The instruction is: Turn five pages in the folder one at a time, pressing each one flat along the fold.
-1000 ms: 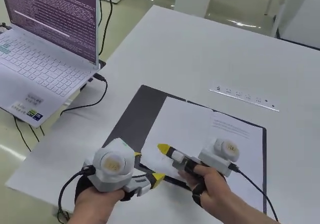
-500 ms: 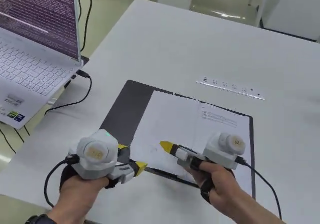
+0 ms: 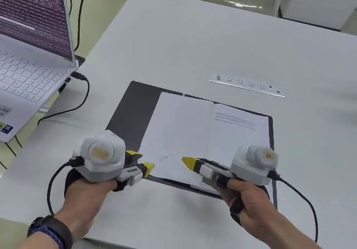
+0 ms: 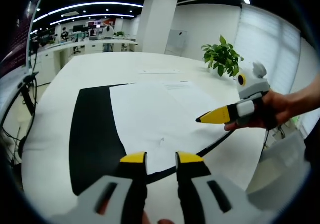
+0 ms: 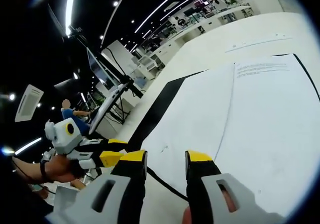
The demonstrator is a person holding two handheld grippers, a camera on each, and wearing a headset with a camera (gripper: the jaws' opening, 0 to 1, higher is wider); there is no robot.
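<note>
The folder (image 3: 129,111) lies open on the white table, its black inside cover at the left and white pages (image 3: 178,132) spread to the right. The right page (image 3: 241,133) carries a few printed lines. My left gripper (image 3: 144,168) hovers at the folder's near edge, its yellow tips slightly apart and holding nothing. My right gripper (image 3: 187,161) points left, low over the near part of the left page. In the left gripper view the jaws (image 4: 161,158) frame the page's near edge (image 4: 150,129). The right gripper's jaws (image 5: 166,157) stand open over the page (image 5: 200,119).
An open laptop (image 3: 28,54) stands at the left, its black cable (image 3: 78,101) running towards the folder's corner. A flat white strip (image 3: 248,86) lies beyond the folder. The near table edge (image 3: 139,238) is close under both hands. A potted plant (image 4: 223,58) stands further off.
The head camera has swung, shifting the whole picture. My left gripper has slid left along the folder's near edge, away from the right gripper. No page has lifted.
</note>
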